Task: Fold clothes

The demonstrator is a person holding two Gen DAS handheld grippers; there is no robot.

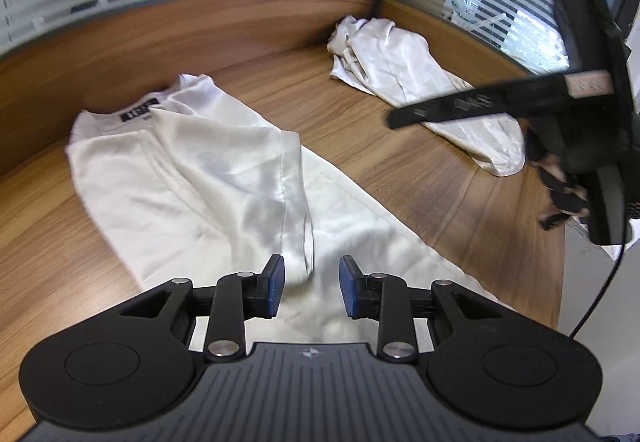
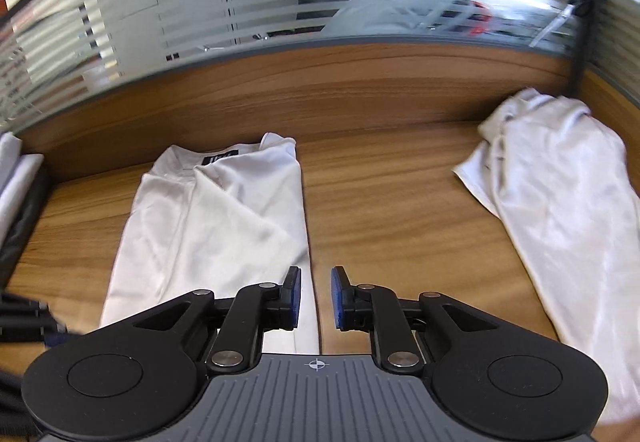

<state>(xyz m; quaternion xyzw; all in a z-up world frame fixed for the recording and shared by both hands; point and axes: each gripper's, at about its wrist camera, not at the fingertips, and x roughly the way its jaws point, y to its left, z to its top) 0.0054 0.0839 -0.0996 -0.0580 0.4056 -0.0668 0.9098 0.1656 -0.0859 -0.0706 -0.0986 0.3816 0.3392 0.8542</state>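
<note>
Left tool (image 1: 311, 284) jaws apart over white shirt (image 1: 192, 170), gripping nothing, right tool (image 2: 316, 296) likewise parted and seemingly empty, crumpled garment (image 2: 560, 194) aside on counter (image 2: 384, 194)

The left gripper (image 1: 311, 290) pointed steeply downward, its blue-padded fingers (image 1: 276, 292) standing apart with nothing pressed between them. The right gripper (image 2: 316, 298) tilted down at a like angle, its pads (image 2: 338, 298) separated by a narrower gap and likewise gripping nothing. In the left wrist view the right gripper (image 1: 404, 118) appeared blurred at the right edge.
</note>
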